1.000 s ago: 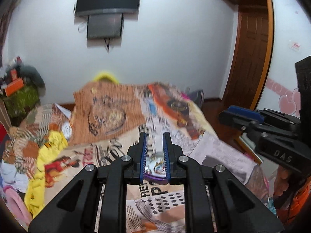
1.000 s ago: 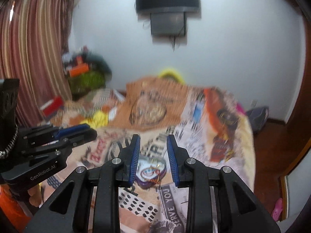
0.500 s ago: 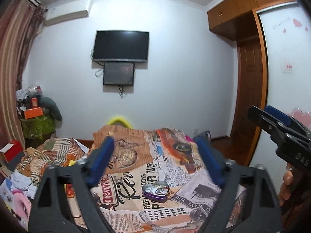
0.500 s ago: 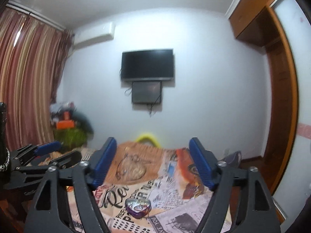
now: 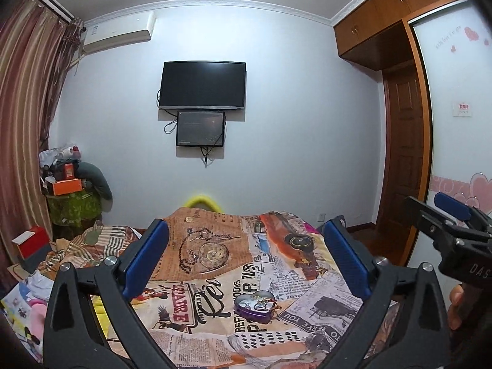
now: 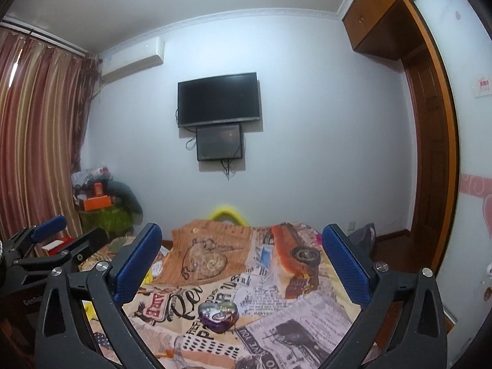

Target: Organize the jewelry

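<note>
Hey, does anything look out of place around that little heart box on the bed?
Yes. A chain hangs over the right rim of the open purple heart tin onto the printed bedspread instead of lying inside. Nothing else near it looks wrong.

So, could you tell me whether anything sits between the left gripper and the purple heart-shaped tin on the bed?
Nothing visible does. The purple heart-shaped tin lies open on the newspaper-print bedspread, framed between the wide-open fingers of the left gripper, with only bare bedspread ahead.
</note>
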Action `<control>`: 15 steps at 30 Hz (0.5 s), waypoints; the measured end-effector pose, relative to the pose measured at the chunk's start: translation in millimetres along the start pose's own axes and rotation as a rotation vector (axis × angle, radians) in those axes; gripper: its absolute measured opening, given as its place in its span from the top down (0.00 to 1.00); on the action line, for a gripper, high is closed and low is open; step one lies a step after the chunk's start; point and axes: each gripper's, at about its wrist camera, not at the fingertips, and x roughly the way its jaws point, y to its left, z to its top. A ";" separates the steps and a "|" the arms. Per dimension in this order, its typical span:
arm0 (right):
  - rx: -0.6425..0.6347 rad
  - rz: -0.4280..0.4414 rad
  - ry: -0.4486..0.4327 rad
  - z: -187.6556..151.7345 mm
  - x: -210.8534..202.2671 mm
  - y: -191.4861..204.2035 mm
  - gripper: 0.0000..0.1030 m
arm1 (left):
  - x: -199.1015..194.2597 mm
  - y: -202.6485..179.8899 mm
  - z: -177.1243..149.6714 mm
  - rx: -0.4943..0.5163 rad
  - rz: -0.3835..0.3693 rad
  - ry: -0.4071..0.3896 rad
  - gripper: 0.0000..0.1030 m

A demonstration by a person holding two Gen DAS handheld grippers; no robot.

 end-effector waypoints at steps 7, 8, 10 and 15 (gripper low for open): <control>-0.012 0.004 0.005 -3.9 -9.2 -1.0 0.00 | -2.9 -2.2 -1.0 0.008 0.000 0.001 0.02; -0.013 0.006 0.008 -4.3 -9.5 -1.4 0.00 | -3.0 -2.3 -1.0 0.007 -0.001 0.001 0.02; -0.014 0.009 0.015 -4.9 -8.8 -1.1 0.00 | -2.6 -3.2 -1.5 0.006 -0.003 0.005 0.02; -0.014 0.011 0.026 -4.6 -9.1 -1.9 0.00 | -0.8 -4.0 -3.6 0.007 -0.002 0.011 0.02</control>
